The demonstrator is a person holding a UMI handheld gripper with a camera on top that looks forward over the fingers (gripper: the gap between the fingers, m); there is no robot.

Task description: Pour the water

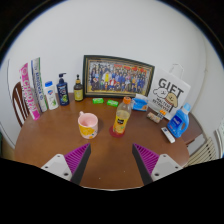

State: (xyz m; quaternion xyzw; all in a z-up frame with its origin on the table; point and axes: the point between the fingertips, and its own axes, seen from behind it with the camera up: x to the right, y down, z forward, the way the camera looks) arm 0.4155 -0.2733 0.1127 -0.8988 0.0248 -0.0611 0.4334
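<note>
Jaws wide open, empty, purple pads (pixel 78 157) angled outward. Round wooden table (pixel 60 140). Pink cup (pixel 88 125) at 11 o'clock beyond jaws; orange-liquid plastic bottle (pixel 121 117) upright at 12.

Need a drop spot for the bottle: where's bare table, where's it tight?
Bare table runs between the tool, open and empty, and the cup and bottle. Another free strip lies left of the cup. Crowded: the back row by the picture, the tubes at the left, and the boxes at the right.
</note>
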